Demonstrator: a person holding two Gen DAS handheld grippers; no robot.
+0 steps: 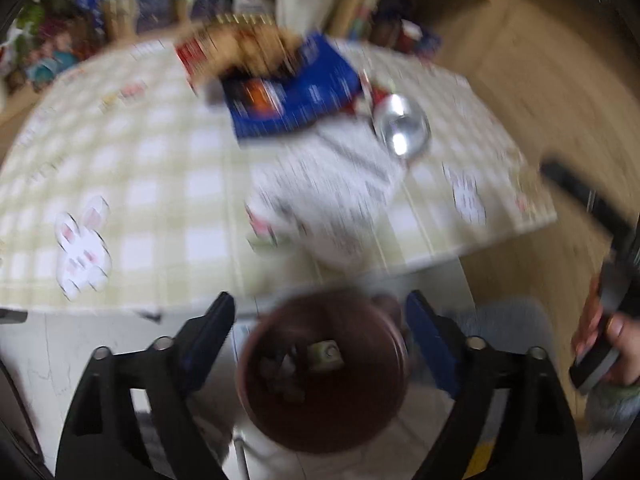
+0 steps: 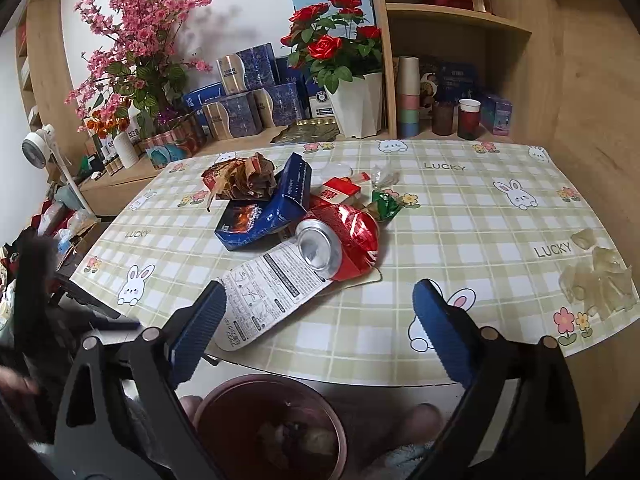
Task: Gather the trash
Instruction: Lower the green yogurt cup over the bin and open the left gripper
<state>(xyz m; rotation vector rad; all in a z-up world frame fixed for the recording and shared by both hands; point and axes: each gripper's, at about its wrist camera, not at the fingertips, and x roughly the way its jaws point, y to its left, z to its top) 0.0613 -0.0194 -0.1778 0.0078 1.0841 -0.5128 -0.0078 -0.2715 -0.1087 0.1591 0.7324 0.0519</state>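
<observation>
A pile of trash lies mid-table: a crushed red can (image 2: pixel 340 240), a blue box (image 2: pixel 272 204), a white printed carton (image 2: pixel 268 296), crumpled brown wrappers (image 2: pixel 244 178), a red-white pack (image 2: pixel 340 192) and a green wrapper (image 2: pixel 386 204). The can (image 1: pixel 402 126), blue box (image 1: pixel 292 100) and white carton (image 1: pixel 332 196) also show, blurred, in the left wrist view. A dark red bin (image 2: pixel 268 428) with scraps stands below the table's near edge. My left gripper (image 1: pixel 320 340) is open and empty above the bin (image 1: pixel 324 372). My right gripper (image 2: pixel 320 328) is open and empty over the table's near edge.
The checked tablecloth (image 2: pixel 460 216) has a crumpled clear wrapper (image 2: pixel 596 276) at its right edge. Behind the table stand flower pots (image 2: pixel 356 100), boxes (image 2: pixel 248 100) and stacked cups (image 2: pixel 408 100) on a wooden shelf. A small fan (image 2: pixel 38 146) is at left.
</observation>
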